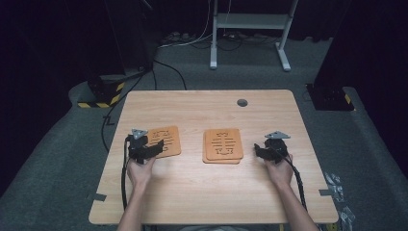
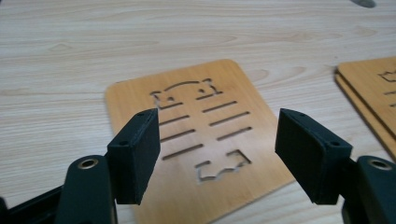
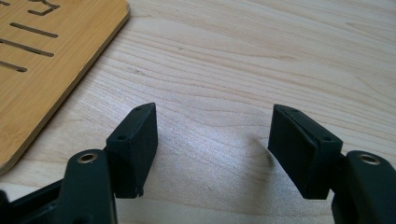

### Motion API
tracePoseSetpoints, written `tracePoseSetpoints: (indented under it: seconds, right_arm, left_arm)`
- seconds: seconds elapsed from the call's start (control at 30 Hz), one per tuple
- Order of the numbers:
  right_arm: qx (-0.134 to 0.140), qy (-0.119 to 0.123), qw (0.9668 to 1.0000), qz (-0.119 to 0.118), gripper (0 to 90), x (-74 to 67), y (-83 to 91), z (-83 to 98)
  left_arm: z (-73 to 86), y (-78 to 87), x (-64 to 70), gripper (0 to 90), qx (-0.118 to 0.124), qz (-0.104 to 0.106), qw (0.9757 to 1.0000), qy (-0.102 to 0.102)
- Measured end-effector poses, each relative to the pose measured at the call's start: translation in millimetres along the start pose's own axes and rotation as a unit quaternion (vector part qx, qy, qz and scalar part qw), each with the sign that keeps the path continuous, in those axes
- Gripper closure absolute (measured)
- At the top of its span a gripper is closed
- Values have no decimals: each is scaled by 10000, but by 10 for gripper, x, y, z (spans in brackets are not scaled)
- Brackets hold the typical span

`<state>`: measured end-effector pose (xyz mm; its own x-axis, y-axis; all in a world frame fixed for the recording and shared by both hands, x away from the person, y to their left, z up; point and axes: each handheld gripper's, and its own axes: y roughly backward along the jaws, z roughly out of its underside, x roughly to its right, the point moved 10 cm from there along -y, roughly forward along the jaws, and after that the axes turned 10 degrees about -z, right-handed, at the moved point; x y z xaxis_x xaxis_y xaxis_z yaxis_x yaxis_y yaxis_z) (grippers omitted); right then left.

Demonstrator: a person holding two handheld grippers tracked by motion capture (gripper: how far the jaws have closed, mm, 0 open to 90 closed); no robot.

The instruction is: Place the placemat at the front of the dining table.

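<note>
We see the left gripper [image 1: 153, 147] at the left of the wooden table [image 1: 192, 192], held over the near edge of a single bamboo coaster [image 1: 166, 141] that lies flat on the left half of the tabletop. In the left gripper view the jaws stand wide apart with the coaster's cut-out slots showing between them, pads clear of it, nothing held; the coaster lies under the gap, not gripped. The coaster stack [image 1: 222, 145], at least two deep, sits near the table's middle, well apart from the single one and to its right; its edge shows at the right of the left gripper view too. The right gripper [image 1: 262, 150] rests at the right side, just right of the stack, not touching it. In the right gripper view its jaws are spread wide over bare wood, nothing between them, with a corner of the stack at far left. Both of the person's hands come in from the near edge. A round grommet [image 1: 242, 102] sits at the far side of the table.
</note>
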<state>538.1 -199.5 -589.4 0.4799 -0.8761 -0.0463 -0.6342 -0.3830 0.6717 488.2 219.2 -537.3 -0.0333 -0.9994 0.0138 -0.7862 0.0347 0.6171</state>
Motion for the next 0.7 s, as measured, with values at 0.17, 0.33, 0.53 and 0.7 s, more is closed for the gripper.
tracePoseSetpoints:
  seconds: [0.17,0.33,0.53,0.7]
  right_arm:
    - [4,54,10000,11,330,7,0,-1]
    - [-8,34,10000,3,330,1,2,0]
    - [-57,30,10000,-28,330,-5,10,7]
    - [-50,44,10000,-22,330,1,11,6]
  left_arm:
    - [66,41,165,320,34,200,9997,-105]
    - [128,78,336,322,48,360,9989,-280]
    - [196,94,456,324,22,496,9981,-361]
    - [256,123,589,326,38,606,9968,-520]
